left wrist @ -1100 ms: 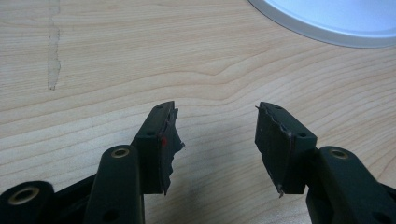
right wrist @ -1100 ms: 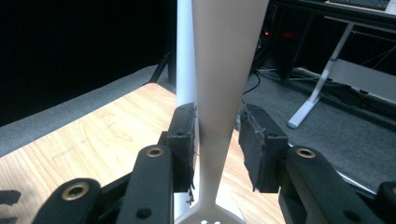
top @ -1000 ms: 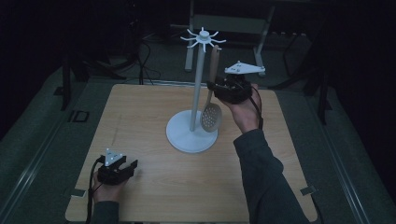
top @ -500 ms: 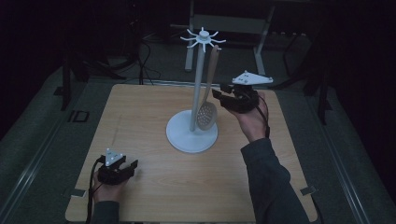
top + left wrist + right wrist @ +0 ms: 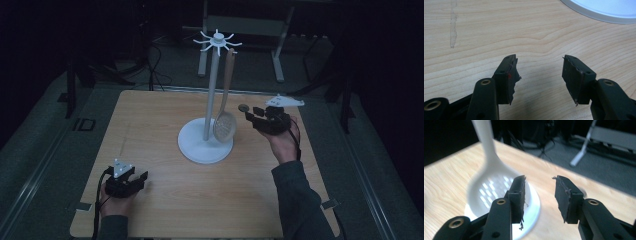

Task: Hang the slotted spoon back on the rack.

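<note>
High view | right gripper (image 5: 248,114) jaws just opened, empty | slotted spoon (image 5: 226,120) hangs vertical just left, on rack (image 5: 212,90) near table's far edge | right hand nearer

The surface (image 5: 165,125) is a pale wooden board with clear grain and rounded corners. A white stand (image 5: 205,146) sits directly on it, a little right of the middle, with its round flat base on the wood. In the left gripper view, the edge of this base (image 5: 599,11) shows at the top right, and a faint grey streak (image 5: 453,25) runs along the wood at the left. The left tool (image 5: 131,182) rests on the surface near its front left corner.
</note>
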A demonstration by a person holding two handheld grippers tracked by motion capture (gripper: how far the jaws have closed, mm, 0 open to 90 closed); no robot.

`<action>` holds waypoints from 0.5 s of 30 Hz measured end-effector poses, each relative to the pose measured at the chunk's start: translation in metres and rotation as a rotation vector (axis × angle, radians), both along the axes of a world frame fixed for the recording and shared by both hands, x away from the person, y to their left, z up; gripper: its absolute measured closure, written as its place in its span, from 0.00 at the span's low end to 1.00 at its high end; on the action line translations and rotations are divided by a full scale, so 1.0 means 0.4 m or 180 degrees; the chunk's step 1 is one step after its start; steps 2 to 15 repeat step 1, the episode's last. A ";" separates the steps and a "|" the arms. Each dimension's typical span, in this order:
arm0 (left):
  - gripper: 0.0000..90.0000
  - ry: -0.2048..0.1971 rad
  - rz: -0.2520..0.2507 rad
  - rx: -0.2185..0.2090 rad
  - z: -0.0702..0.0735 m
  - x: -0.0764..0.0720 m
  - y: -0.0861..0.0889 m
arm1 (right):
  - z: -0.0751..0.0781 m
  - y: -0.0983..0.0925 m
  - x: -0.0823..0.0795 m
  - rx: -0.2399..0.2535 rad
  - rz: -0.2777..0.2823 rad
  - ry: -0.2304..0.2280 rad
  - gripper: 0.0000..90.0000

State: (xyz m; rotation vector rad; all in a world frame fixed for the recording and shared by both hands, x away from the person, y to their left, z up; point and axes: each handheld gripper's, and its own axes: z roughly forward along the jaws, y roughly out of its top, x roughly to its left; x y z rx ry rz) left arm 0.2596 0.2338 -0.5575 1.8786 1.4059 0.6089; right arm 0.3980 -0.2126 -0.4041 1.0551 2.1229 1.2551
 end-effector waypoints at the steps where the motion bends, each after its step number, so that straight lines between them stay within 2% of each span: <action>1: 0.51 -0.0002 -0.0001 0.0000 0.000 0.000 0.000 | -0.018 -0.012 -0.001 -0.0024 -0.0026 0.0046 0.66; 15: 0.51 -0.0002 -0.0001 0.0000 0.000 0.000 0.000 | -0.018 -0.012 -0.001 -0.0024 -0.0026 0.0046 0.66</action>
